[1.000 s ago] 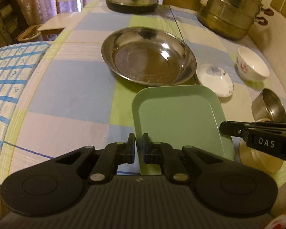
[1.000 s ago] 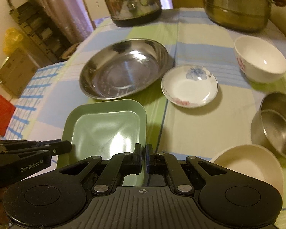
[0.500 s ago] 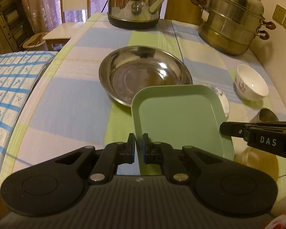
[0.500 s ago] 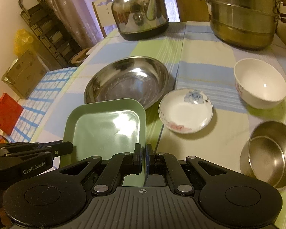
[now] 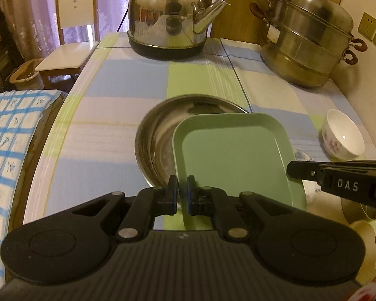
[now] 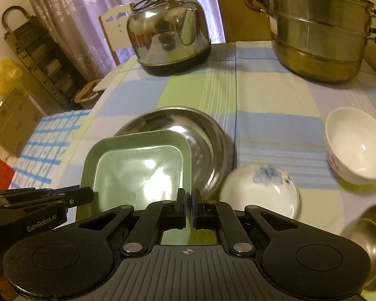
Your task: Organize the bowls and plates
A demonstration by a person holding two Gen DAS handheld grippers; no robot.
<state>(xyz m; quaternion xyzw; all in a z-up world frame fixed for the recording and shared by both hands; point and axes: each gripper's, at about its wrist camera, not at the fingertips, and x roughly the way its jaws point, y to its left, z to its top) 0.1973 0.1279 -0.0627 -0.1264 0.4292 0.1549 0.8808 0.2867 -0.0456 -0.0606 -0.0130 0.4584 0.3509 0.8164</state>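
Note:
A pale green square plate hangs in the air, tilted, and covers the near part of the big steel basin. My left gripper is shut on the plate's near left rim. My right gripper is shut on its near right rim. From each side the other gripper shows at the plate's edge: the right one and the left one. To the right of the basin lie a flowered saucer, a white bowl and a steel bowl.
A steel kettle and a stacked steamer pot stand at the back of the checked tablecloth. A cream dish lies at the near right. A chair stands past the table's far left corner.
Both grippers have carried the green plate up off the cloth and forward. It lay in front of the steel basin and now overlaps its near side.

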